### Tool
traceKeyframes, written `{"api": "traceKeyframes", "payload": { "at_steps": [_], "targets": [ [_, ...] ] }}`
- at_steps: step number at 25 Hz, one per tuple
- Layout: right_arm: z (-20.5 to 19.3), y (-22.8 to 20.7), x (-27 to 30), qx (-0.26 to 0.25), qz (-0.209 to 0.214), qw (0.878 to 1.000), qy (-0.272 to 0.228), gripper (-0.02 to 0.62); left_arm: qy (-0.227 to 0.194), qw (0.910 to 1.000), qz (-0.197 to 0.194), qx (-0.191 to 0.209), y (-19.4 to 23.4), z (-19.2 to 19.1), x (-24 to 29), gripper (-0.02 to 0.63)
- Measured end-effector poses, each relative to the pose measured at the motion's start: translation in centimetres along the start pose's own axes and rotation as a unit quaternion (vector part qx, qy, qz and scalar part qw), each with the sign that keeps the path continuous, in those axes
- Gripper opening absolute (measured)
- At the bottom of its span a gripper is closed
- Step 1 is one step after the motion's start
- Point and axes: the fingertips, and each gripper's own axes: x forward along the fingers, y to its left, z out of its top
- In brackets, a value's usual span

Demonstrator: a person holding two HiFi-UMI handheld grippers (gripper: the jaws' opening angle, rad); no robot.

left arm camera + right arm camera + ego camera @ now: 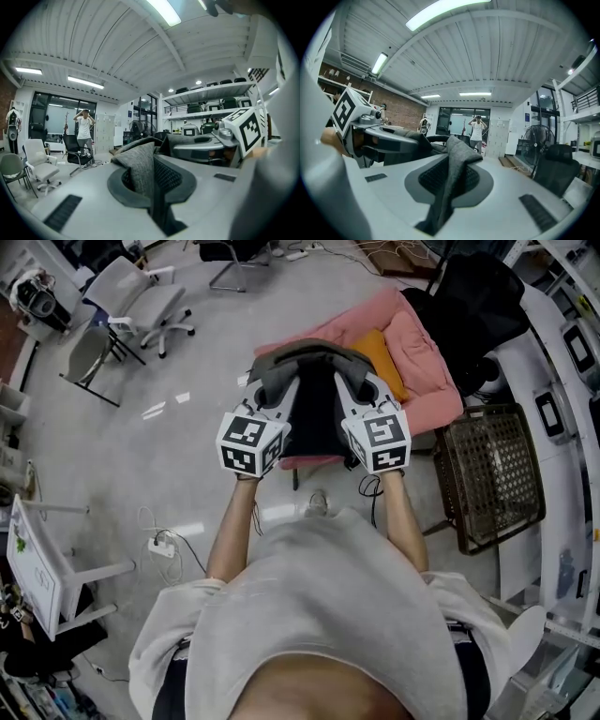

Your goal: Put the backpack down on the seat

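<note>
My backpack (314, 413) hangs in the air, and it looks like it is over the near side of the pink seat (427, 371). It is not down yet. My left hand-held gripper (152, 187) pinches one grey strap (138, 171) tight. My right hand-held gripper (447, 183) pinches the other strap (457, 159). I think what is left is lowering it and letting go.

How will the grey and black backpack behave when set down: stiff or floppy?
Probably floppy: the grey and black fabric backpack folds into creases where the left claw and the right claw pinch it. It hangs between them, so it may slump on the pink padded seat.
</note>
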Motion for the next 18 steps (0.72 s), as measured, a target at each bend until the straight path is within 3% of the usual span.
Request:
{"api": "traceKeyframes", "payload": {
  "at_steps": [18],
  "targets": [
    [-2.9, -6.6, 10.1, 0.023, 0.028, 0.999, 0.015, 0.028, 0.031, 0.9991, 0.019, -0.024, 6.4, -1.7, 10.0, 0.029]
  ]
}}
